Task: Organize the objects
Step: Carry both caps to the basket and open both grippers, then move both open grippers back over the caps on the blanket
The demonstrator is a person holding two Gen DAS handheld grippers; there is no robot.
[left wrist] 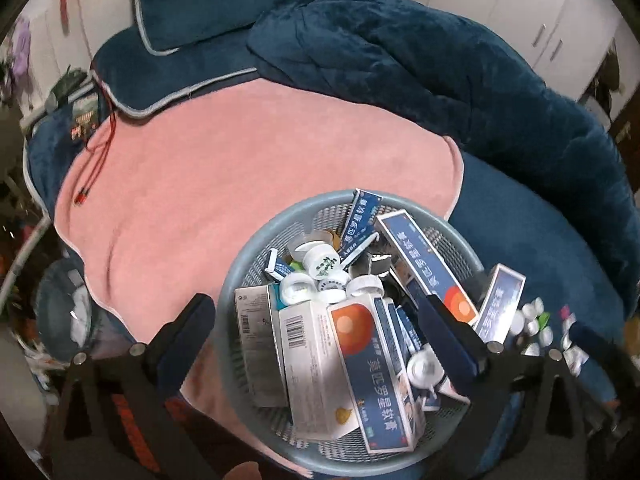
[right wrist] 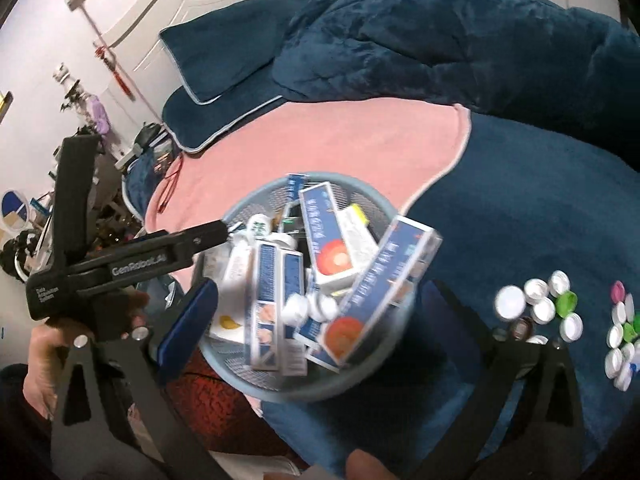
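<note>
left wrist view, bottom of the frame: the left gripper (left wrist: 320,320) hangs over a round blue-grey mesh basket (left wrist: 256,248), its two blue-padded fingers (left wrist: 448,336) spread wide apart with nothing clamped between them; one finger stands outside the basket's left rim, the other over its right half. the basket, at lower centre, is filled with blue-and-white medicine boxes (left wrist: 376,380), a white box with a barcode (left wrist: 304,344) and small white jars (left wrist: 320,266) piled loosely at its middle. one blue box (left wrist: 500,304) is blurred at the right rim. right of the basket, loose bottle caps (left wrist: 532,320), white and green, lie on the dark blue bedding (left wrist: 520,240).

right wrist view: the right gripper (right wrist: 320,320) is likewise spread wide, empty, its fingers (right wrist: 188,320) flanking the same basket (right wrist: 240,372). a tilted blue box with an orange disc (right wrist: 380,292) appears motion-blurred above the pile, touching neither finger. at left, a person's hand (right wrist: 52,344) grips the handle of the other gripper, whose black arm reaches to the basket's left rim. the caps (right wrist: 540,300) are scattered at the right edge.

middle distance, both views: the basket rests partly on a pink blanket (left wrist: 240,160); a red cord (left wrist: 100,160) lies on its left part.

far, upper frame: blue pillows (right wrist: 224,52), a heaped blue quilt (left wrist: 400,52) and white cupboard doors (left wrist: 540,0).
</note>
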